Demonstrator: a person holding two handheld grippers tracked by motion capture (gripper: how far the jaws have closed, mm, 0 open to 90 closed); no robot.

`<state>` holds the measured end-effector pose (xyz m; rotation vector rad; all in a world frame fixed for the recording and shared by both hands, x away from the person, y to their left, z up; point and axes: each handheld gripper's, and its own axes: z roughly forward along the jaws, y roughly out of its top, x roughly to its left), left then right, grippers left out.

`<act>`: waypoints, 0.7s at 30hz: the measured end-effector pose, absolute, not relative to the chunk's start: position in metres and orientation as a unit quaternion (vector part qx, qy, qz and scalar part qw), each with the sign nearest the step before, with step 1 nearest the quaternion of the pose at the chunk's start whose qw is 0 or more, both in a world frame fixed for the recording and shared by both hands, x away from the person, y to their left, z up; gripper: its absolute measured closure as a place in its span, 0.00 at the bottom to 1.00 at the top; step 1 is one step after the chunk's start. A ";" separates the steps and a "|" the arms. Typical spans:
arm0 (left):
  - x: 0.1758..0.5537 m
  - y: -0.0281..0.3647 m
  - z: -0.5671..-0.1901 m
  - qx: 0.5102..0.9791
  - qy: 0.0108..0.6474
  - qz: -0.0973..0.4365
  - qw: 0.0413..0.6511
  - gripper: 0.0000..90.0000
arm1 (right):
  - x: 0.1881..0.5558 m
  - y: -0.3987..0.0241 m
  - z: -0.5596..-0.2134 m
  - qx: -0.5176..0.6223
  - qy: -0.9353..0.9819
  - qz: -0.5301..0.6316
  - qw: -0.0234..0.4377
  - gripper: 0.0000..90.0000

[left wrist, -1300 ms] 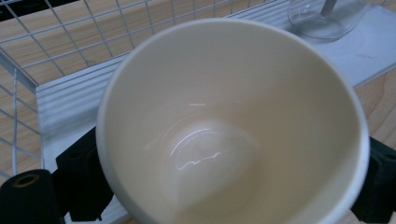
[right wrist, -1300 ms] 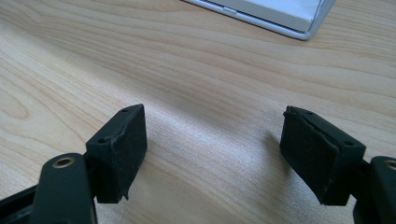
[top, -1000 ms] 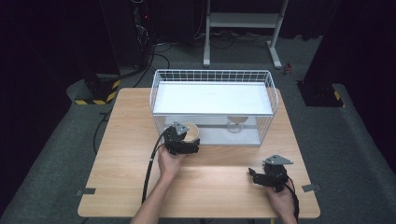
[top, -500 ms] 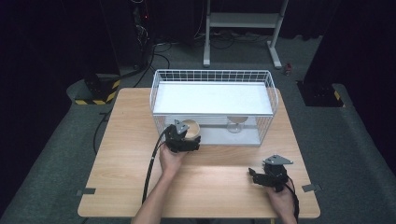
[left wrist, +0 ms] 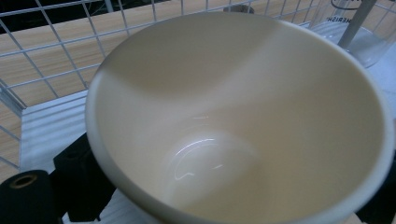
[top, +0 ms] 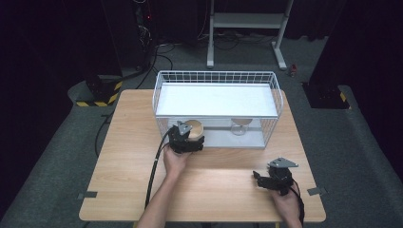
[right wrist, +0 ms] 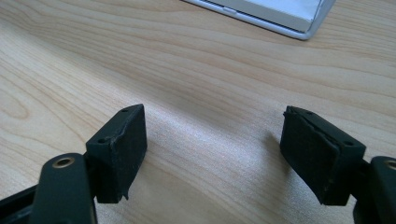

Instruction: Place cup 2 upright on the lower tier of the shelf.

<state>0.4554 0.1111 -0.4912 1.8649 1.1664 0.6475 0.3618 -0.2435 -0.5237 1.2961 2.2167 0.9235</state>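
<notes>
A cream cup point(top: 194, 127) is at the open front of the white wire rack point(top: 216, 75), at its lower shelf. My left gripper point(top: 189, 137) is shut on the cup, which is tipped so its empty inside point(left wrist: 233, 116) faces the camera. One black finger point(left wrist: 77, 179) shows beneath the cup's rim. My right gripper point(top: 259, 179) rests low over the wooden table point(top: 123, 156) at the front right. It stands open point(right wrist: 215, 154) with only bare wood between its pads.
A clear glass point(top: 240, 127) stands on the rack's lower shelf to the right of the cup, also seen as glass point(left wrist: 357, 39). The rack's white upper shelf point(top: 216, 99) covers the space above. A black cable point(top: 154, 175) trails from the left gripper.
</notes>
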 end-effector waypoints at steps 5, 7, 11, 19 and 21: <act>0.458 0.109 -0.486 0.750 0.468 0.250 0.394 0.09 | 0.362 -0.244 -0.524 0.465 0.795 0.331 0.205 0.25; 0.458 0.107 -0.486 0.749 0.472 0.247 0.393 0.09 | 0.362 -0.244 -0.524 0.465 0.795 0.331 0.205 0.25; 0.457 0.108 -0.486 0.750 0.471 0.254 0.389 0.09 | 0.362 -0.244 -0.524 0.465 0.795 0.331 0.205 0.25; 0.457 0.110 -0.485 0.754 0.472 0.244 0.387 0.08 | 0.362 -0.243 -0.524 0.465 0.795 0.332 0.205 0.25; 0.456 0.110 -0.486 0.758 0.473 0.237 0.382 0.06 | 0.362 -0.243 -0.524 0.465 0.795 0.332 0.205 0.25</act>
